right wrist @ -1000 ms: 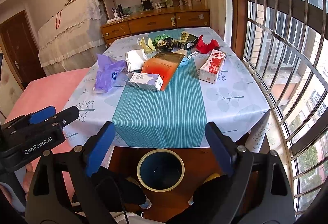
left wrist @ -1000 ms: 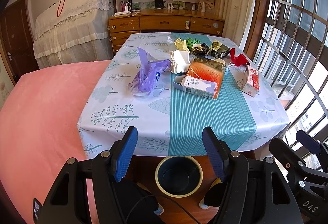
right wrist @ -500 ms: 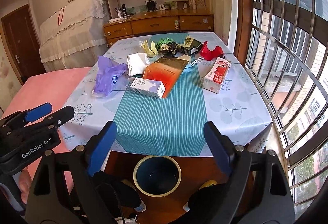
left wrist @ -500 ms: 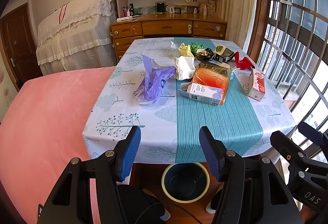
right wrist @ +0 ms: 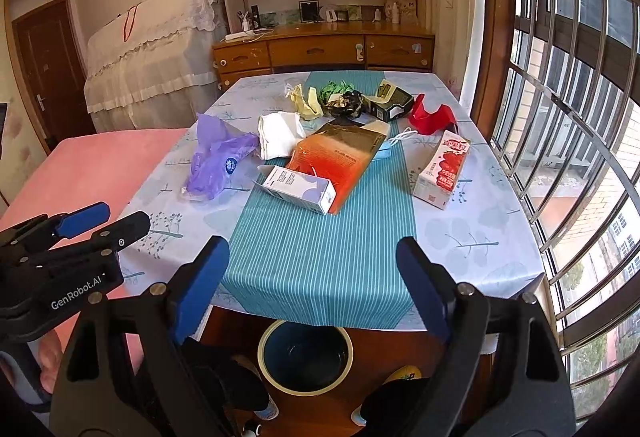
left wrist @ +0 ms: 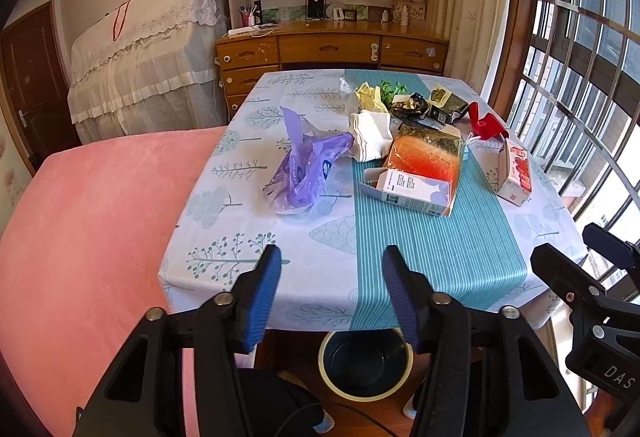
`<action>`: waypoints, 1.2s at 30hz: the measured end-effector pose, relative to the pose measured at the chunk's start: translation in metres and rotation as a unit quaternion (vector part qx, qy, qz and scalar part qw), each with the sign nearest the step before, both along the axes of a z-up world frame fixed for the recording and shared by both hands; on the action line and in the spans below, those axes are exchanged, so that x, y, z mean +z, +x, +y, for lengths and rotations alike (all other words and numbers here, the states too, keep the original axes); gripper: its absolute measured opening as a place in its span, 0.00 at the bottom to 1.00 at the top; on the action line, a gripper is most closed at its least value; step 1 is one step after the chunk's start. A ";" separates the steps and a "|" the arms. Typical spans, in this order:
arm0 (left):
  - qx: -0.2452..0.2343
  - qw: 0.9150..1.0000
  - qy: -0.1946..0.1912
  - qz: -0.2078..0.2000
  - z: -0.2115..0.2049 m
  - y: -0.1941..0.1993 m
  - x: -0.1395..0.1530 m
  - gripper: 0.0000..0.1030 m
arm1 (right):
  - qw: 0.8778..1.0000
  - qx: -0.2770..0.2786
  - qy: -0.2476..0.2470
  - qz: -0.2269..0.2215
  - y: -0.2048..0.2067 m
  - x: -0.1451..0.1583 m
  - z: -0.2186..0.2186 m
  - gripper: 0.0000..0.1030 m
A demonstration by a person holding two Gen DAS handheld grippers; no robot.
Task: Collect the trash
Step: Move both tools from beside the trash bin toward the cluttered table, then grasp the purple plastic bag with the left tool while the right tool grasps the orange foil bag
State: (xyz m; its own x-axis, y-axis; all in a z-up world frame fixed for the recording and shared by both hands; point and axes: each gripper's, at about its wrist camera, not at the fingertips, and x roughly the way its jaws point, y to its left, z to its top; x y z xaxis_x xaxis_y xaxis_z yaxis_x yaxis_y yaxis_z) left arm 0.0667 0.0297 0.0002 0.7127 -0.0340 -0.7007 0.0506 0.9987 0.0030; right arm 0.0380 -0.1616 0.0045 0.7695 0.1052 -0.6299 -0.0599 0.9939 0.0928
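Note:
Trash lies across the far half of the table [left wrist: 248, 269]: a purple plastic bag [left wrist: 304, 169], a white crumpled paper [left wrist: 372, 135], an orange packet [left wrist: 428, 153], a small white box [left wrist: 412, 189] and a red-and-white carton [left wrist: 516, 173]. A dark bin [left wrist: 366, 361] stands on the floor under the table's near edge. My left gripper [left wrist: 330, 271] hovers over that near edge; its jaws are closing with nothing between them. My right gripper [right wrist: 314, 257] is open wide and empty above the striped runner [right wrist: 320, 261], with the bin [right wrist: 306, 355] below it.
A pink bed [left wrist: 80, 237] borders the table on the left. Barred windows [right wrist: 568, 117] run along the right. A wooden dresser [left wrist: 332, 53] and bookshelves stand behind the table, beside a lace-covered piece of furniture [left wrist: 148, 65]. Shoes show on the floor near the bin.
Both grippers have moved forward toward the table, so the trash looks nearer and the bin sits lower in view. The left jaws have narrowed.

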 end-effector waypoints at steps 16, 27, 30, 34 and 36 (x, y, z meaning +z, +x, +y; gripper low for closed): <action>-0.023 1.000 -0.007 0.019 0.061 0.079 0.006 0.46 | 0.998 0.050 -0.022 0.038 0.097 -0.020 0.008 0.80; -0.063 0.993 -0.035 0.095 0.052 0.183 -0.042 0.47 | 0.996 0.056 -0.010 0.066 0.174 -0.046 0.013 0.80; -0.067 0.989 -0.035 0.125 0.045 0.210 -0.063 0.47 | 0.995 0.062 0.004 0.078 0.198 -0.053 0.018 0.79; -0.059 0.988 -0.021 0.141 0.037 0.239 -0.085 0.47 | 0.994 0.069 0.014 0.089 0.228 -0.061 0.026 0.79; -0.056 0.988 -0.015 0.145 0.035 0.251 -0.094 0.47 | 0.993 0.070 0.018 0.092 0.240 -0.063 0.028 0.79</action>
State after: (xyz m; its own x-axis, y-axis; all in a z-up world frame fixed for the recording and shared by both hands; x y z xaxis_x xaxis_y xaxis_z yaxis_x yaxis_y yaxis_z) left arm 0.3182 0.0642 -0.0937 0.4721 -0.1259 -0.8725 0.1555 0.9861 -0.0581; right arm 0.2776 -0.1335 -0.0588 0.6171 0.2285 -0.7530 -0.1767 0.9727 0.1503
